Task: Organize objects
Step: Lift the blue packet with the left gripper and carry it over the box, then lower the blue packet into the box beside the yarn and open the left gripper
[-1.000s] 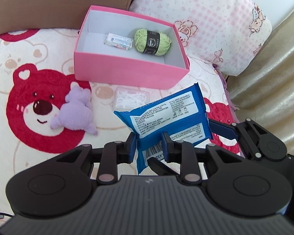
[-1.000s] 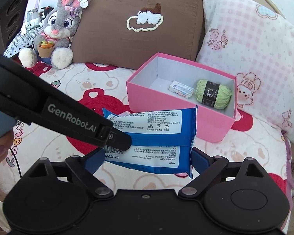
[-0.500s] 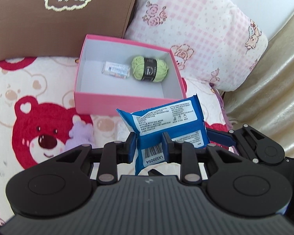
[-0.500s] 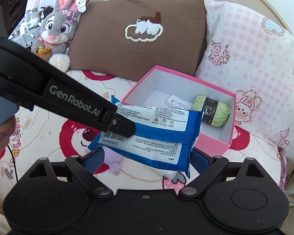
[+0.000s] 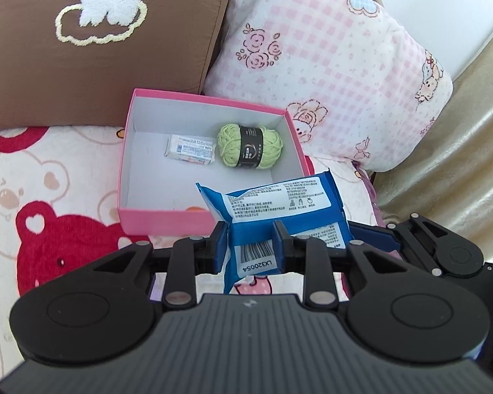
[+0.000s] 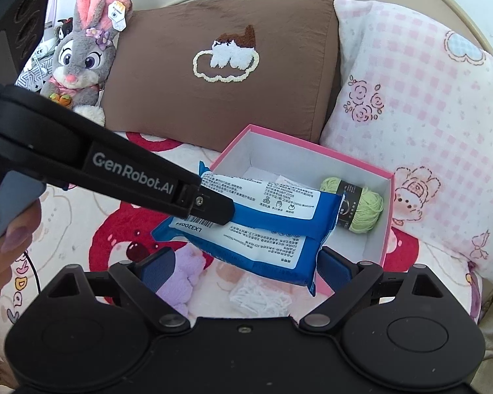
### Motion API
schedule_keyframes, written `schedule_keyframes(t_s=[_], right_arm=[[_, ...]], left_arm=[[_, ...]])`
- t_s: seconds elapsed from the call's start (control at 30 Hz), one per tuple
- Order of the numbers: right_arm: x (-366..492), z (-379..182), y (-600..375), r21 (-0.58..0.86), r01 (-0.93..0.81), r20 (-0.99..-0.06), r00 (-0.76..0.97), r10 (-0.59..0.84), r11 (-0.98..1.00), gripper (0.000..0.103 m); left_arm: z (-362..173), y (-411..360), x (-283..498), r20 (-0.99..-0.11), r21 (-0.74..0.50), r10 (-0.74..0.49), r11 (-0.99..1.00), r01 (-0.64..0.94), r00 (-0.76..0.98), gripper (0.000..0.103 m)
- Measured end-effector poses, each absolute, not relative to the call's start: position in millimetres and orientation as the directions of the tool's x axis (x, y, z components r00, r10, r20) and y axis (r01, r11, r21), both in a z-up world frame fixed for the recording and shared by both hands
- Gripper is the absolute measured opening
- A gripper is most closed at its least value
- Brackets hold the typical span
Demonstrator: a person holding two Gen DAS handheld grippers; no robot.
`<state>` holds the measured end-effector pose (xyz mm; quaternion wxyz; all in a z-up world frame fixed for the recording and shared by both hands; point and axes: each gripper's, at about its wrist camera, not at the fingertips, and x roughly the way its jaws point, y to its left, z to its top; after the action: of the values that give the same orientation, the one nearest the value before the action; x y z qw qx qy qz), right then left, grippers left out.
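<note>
**Blue wipes pack nears the pink box**

Blue pack (image 5: 281, 211) hangs just over the pink box's (image 5: 167, 221) near wall, pinched at its left end by the left hand-held gripper (image 5: 250, 243). The right hand-held gripper (image 6: 246, 262) straddles its other end; whether it presses I cannot tell. Next, I judge: carry it further in, then release. Inside the box: one small packet (image 5: 190, 148), one yarn ball (image 5: 249, 145).

Pack (image 6: 256, 226) covers part of the yarn (image 6: 361, 210) and most of the small packet (image 6: 287, 180) in the box (image 6: 386, 226) in the right view. Purple plush (image 6: 180, 275) is half behind the right gripper (image 6: 246, 262). Pack label print is too small to read. Bunny toy's (image 6: 82, 55) base is hidden by the left gripper's (image 5: 250, 243) arm.
</note>
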<state>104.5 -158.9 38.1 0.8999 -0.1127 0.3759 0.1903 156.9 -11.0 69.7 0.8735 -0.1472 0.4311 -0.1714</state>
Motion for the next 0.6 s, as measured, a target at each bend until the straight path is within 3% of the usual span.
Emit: schedule_keyframes(t_s=[0.3, 0.6], right_arm=[[139.8, 44.4, -171.9, -0.043, -0.429, -0.717, 0.642, 0.271, 0.902, 0.095], [189.6, 38.5, -194.1, -0.030, -0.412, -0.758, 0.604, 0.249, 0.911, 0.081]], left_arm=[[72.1, -18.0, 198.5, -0.696, -0.425, -0.453, 0.885, 0.190, 0.557, 0.026], [54.2, -37.0, 249.3, -0.720, -0.437, -0.460, 0.882, 0.176, 0.520, 0.026]])
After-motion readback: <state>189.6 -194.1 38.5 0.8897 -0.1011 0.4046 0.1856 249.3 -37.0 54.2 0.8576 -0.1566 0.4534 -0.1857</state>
